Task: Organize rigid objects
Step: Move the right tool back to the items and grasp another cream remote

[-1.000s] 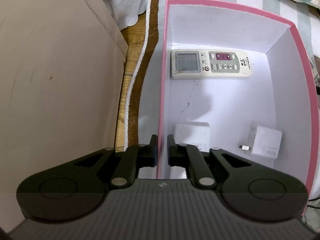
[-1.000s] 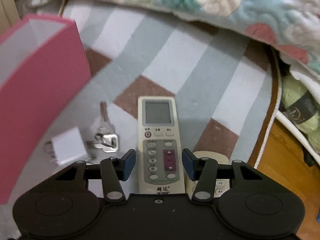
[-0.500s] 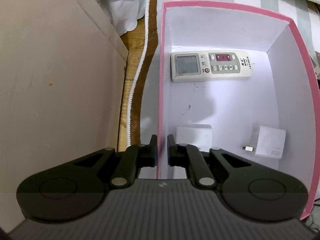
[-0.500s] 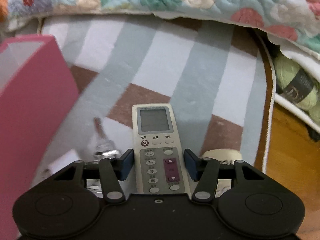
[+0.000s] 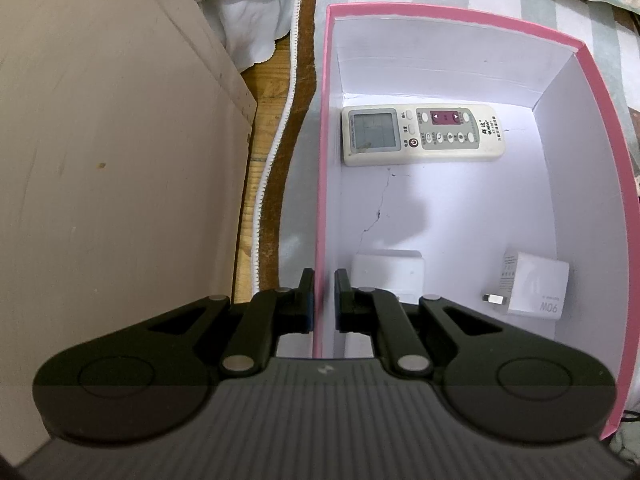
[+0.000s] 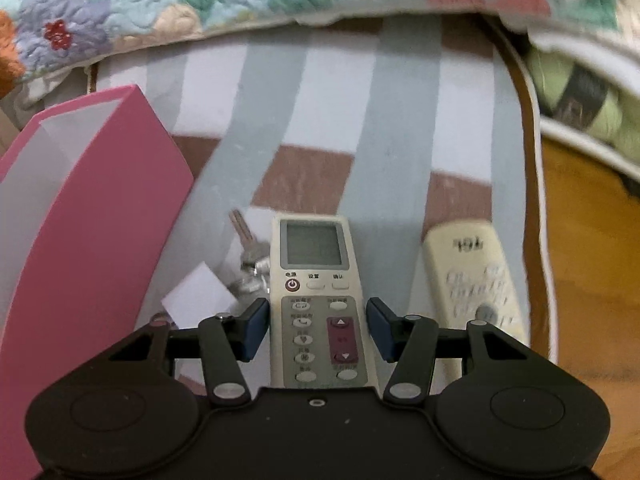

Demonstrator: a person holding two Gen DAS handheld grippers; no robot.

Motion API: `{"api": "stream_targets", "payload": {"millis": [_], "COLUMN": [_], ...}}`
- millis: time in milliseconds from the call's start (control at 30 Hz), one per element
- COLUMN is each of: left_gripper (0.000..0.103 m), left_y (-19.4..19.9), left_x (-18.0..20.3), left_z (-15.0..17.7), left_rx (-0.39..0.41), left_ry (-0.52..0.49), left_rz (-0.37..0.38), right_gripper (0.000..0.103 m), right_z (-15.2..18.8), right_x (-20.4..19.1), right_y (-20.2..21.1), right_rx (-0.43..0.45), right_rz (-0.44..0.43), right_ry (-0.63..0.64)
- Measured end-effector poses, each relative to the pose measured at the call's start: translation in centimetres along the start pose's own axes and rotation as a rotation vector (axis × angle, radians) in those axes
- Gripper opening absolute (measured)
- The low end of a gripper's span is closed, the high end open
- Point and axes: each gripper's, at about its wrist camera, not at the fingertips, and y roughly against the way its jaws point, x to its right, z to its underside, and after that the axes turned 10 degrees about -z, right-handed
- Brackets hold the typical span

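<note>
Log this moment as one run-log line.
left gripper: shut on pink box wall | right gripper: straddles grey-buttoned white remote, contact unclear | inside box: white remote, white charger

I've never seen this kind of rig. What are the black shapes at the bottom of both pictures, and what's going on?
They are hand-held two-finger grippers, each with a camera looking forward along its fingers. No robot is involved; a person carries one in each hand.

Left camera: the left gripper is shut on the pink box wall. Inside lie a remote, a white charger and a white block.

Right camera: the right gripper straddles a grey remote, fingers apart, on the striped mat. Keys, another charger and a cream remote lie nearby.
</note>
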Motion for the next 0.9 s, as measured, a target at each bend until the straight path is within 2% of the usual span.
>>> {"api": "stream_targets", "payload": {"millis": [67, 200, 300, 367, 433, 600, 733, 900], "left_gripper": [0.007, 0.007, 0.007, 0.007, 0.007, 0.007, 0.007, 0.007], "left_y": [0.0, 0.0, 0.0, 0.0, 0.1, 0.1, 0.1, 0.1], "left_x": [0.0, 0.0, 0.1, 0.2, 0.2, 0.0, 0.0, 0.0], "left_z": [0.0, 0.0, -0.1, 0.0, 0.0, 0.1, 0.2, 0.2], "left_rx": [0.0, -0.001, 0.0, 0.002, 0.003, 0.003, 0.005, 0.008], "left_ry": [0.0, -0.002, -0.002, -0.002, 0.001, 0.003, 0.005, 0.005], "left_rz": [0.0, 0.0, -0.002, -0.003, 0.0, 0.012, 0.015, 0.017], "right_gripper": [0.059, 0.06, 0.065, 0.063, 0.058, 0.058, 0.058, 0.058], "right_z": [0.3, 0.1, -0.3, -0.4, -0.5, 0.7, 1.6, 1.8], "right_x": [0.1, -0.4, -1.2, -1.6, -1.2, -0.9, -1.1, -1.8], "right_y": [-0.7, -1.4, -2.1, -2.3, -2.0, -0.3, 1.6, 5.2], "right_rx": [-0.037, -0.056, -0.093, -0.091, -0.086, -0.02, 0.037, 0.111], "right_rz": [0.009, 0.017, 0.037, 0.044, 0.026, -0.03, -0.037, -0.113], "right_ry": [0.002, 0.041, 0.139, 0.178, 0.15, 0.071, 0.024, -0.04]}}
